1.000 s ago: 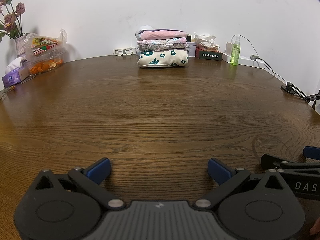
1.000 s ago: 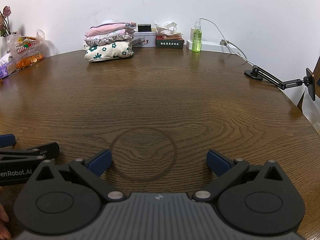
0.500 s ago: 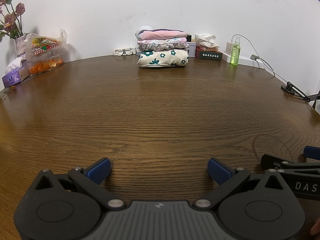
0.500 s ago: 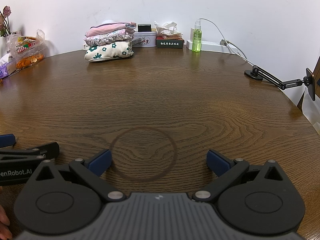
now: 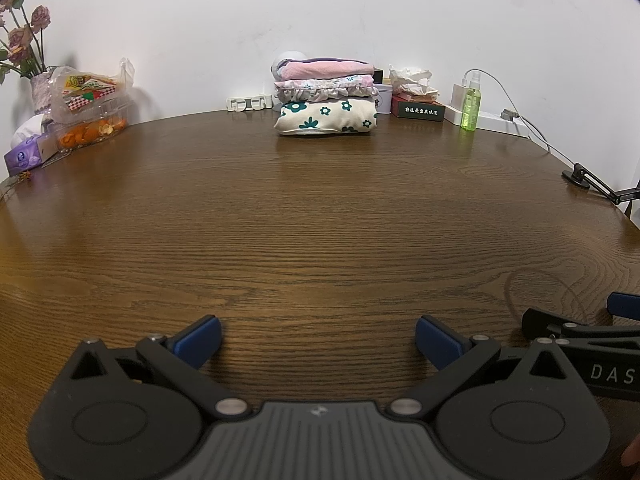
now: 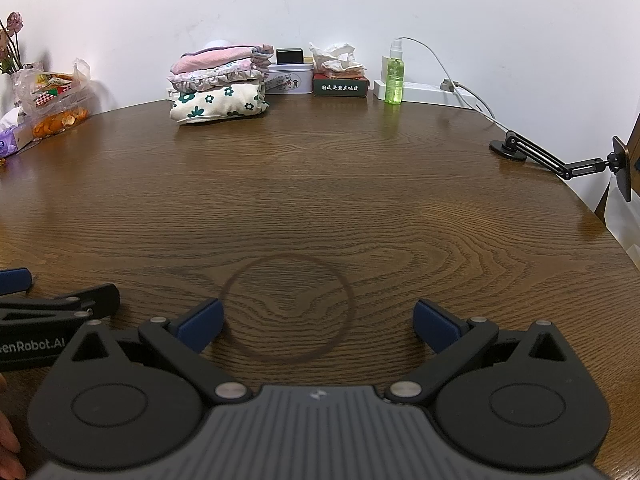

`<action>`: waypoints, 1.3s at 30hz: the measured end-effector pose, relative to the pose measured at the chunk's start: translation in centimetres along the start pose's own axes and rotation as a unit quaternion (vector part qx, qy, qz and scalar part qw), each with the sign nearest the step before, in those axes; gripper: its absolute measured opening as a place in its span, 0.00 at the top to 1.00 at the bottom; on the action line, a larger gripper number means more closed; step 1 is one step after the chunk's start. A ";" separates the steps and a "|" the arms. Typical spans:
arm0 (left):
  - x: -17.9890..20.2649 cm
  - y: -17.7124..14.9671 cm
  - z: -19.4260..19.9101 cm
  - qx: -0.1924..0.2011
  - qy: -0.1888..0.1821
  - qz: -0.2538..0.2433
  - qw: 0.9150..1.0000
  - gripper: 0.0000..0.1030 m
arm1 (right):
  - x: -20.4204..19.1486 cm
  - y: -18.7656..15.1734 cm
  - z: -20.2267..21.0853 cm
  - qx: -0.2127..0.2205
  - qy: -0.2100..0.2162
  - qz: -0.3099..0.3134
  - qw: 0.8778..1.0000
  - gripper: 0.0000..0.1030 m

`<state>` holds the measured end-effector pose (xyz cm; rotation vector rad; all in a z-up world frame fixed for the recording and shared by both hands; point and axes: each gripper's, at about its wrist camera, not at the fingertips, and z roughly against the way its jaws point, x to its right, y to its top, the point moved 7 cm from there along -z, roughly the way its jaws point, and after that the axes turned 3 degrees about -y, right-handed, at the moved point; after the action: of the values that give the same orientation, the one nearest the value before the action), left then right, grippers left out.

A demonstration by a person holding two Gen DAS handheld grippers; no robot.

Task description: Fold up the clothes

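three folded clothes (image 5: 326,100) stacked neatly at table's far edge.

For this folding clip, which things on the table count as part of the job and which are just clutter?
Part of the job:
- stack of folded clothes, pink on top, cream flowered at the bottom
- left tool, open
- right tool, open

Just lying about:
- green spray bottle
- dark green printed box
- purple tissue box
- plastic bag of snacks
- black jointed phone holder
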<state>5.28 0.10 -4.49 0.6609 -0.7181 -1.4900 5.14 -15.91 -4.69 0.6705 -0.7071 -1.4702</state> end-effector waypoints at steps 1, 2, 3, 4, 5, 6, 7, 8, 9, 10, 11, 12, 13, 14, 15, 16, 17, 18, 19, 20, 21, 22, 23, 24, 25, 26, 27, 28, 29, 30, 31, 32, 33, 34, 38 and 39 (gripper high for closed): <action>0.0 0.0 0.0 0.000 0.000 0.000 1.000 0.00 | 0.0 0.0 0.0 0.000 0.000 0.000 1.000 0.01; 0.0 0.0 0.0 0.000 0.000 0.000 1.000 0.00 | 0.0 0.0 0.0 0.000 0.000 0.000 1.000 0.01; 0.0 0.0 0.0 0.000 0.000 0.000 1.000 0.00 | 0.0 0.1 -0.1 0.000 0.000 0.000 1.000 0.01; 0.0 0.0 0.0 0.000 0.000 0.000 1.000 0.00 | 0.0 0.1 -0.1 0.000 0.000 0.000 1.000 0.01; 0.0 0.0 -0.1 0.000 0.000 0.000 1.000 0.00 | 0.1 -0.1 0.0 0.000 0.000 0.000 1.000 0.01; 0.1 0.0 -0.1 0.000 0.000 0.000 1.000 0.00 | 0.0 -0.1 0.0 0.000 0.000 0.000 1.000 0.01; 0.0 0.1 -0.1 0.000 0.000 0.000 1.000 0.00 | 0.0 -0.1 0.0 0.000 0.000 0.000 1.000 0.01; 0.0 0.1 0.0 0.000 0.000 0.000 1.000 0.00 | 0.0 -0.1 0.0 0.000 0.000 0.000 1.000 0.01; 0.0 0.1 0.0 0.000 0.001 0.000 1.000 0.00 | 0.0 0.0 0.0 0.000 0.000 0.000 1.000 0.01; 0.0 0.1 0.0 0.000 0.001 0.000 1.000 0.00 | 0.0 0.0 0.0 0.000 0.000 -0.001 1.000 0.01; 0.0 0.1 0.0 0.000 0.000 0.000 1.000 0.00 | 0.0 -0.1 0.1 0.000 0.000 -0.001 1.000 0.01; 0.0 0.0 0.0 0.000 0.000 0.000 1.000 0.00 | 0.0 -0.1 0.1 0.000 0.000 -0.001 1.000 0.01; 0.0 0.0 0.0 0.000 0.001 0.001 1.000 0.00 | 0.0 0.0 0.1 0.000 -0.001 -0.001 1.000 0.01; 0.0 0.1 -0.1 0.000 0.001 0.001 1.000 0.00 | -0.1 0.0 0.1 0.000 -0.001 -0.001 1.000 0.01; -0.1 0.0 0.0 0.001 0.001 0.001 1.000 0.00 | -0.1 0.0 0.0 0.000 -0.002 -0.002 1.000 0.01; -0.1 0.0 0.0 0.001 0.001 0.001 1.000 0.00 | -0.1 0.0 0.0 0.000 -0.003 -0.002 1.000 0.01; -0.1 0.1 0.0 0.001 0.001 0.001 1.000 0.00 | -0.1 0.0 0.0 0.000 -0.003 -0.002 1.000 0.01; -0.1 0.1 0.0 0.001 0.001 0.001 1.000 0.00 | -0.1 0.0 0.0 0.000 -0.003 -0.002 1.000 0.01; -0.1 0.0 -0.1 0.001 0.001 0.001 1.000 0.00 | -0.1 0.0 0.0 0.000 -0.003 -0.003 1.000 0.01; -0.1 0.0 -0.1 0.001 0.001 0.001 1.000 0.00 | -0.1 0.0 0.0 0.000 -0.003 -0.003 1.000 0.01; -0.1 0.0 -0.1 0.001 0.001 0.001 1.000 0.00 | -0.1 0.0 0.0 0.000 -0.003 -0.003 1.000 0.01; -0.1 0.0 -0.1 0.001 0.001 0.001 1.000 0.00 | -0.1 0.0 0.0 0.000 -0.003 -0.003 1.000 0.01; -0.1 0.0 -0.1 0.001 0.001 0.001 1.000 0.00 | -0.1 0.0 0.0 0.000 -0.003 -0.003 1.000 0.01; -0.1 0.0 -0.1 0.001 0.001 0.001 1.000 0.00 | -0.1 0.0 0.0 0.000 -0.003 -0.003 1.000 0.01; -0.1 0.0 -0.1 0.001 0.001 0.001 1.000 0.00 | 0.0 0.0 0.0 0.000 -0.003 -0.003 1.000 0.01; -0.1 0.0 -0.1 0.001 0.001 0.001 1.000 0.00 | 0.0 0.0 0.0 0.000 -0.003 -0.003 1.000 0.01; -0.1 0.1 -0.1 0.001 0.001 0.002 1.000 0.00 | 0.0 0.0 0.0 0.000 -0.003 -0.003 1.000 0.01; -0.1 0.1 -0.1 0.001 0.001 0.002 1.000 0.00 | 0.0 0.0 0.0 0.000 -0.003 -0.003 1.000 0.01; -0.1 0.0 -0.1 0.001 0.001 0.001 1.000 0.00 | 0.0 0.0 0.0 0.000 -0.003 -0.003 1.000 0.01; 0.0 0.0 -0.1 0.001 0.001 0.001 1.000 0.00 | 0.0 0.0 0.0 0.000 -0.003 -0.003 1.000 0.01; 0.0 0.0 -0.1 0.001 0.001 0.001 1.000 0.00 | 0.0 0.0 0.0 0.000 -0.003 -0.003 1.000 0.01; 0.0 0.0 -0.1 0.001 0.001 0.002 1.000 0.00 | 0.0 0.0 0.0 0.001 -0.003 -0.003 1.000 0.01; -0.1 0.0 -0.1 0.002 0.000 0.001 1.000 0.00 | 0.0 0.0 0.0 0.001 -0.003 -0.003 1.000 0.01; -0.1 0.0 -0.1 0.002 -0.001 0.001 1.000 0.00 | 0.0 0.0 0.0 0.001 -0.003 -0.004 1.000 0.01; 0.0 0.1 0.0 0.003 -0.016 -0.004 1.000 0.01 | 0.1 0.0 0.1 0.001 -0.002 -0.005 1.000 0.01; -0.1 0.4 0.0 0.002 -0.028 -0.005 1.000 0.04 | 0.1 0.0 0.1 0.002 0.000 -0.004 1.000 0.01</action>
<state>5.49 0.17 -4.19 0.6294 -0.7615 -1.5213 5.09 -16.04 -4.63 0.6772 -0.7075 -1.4766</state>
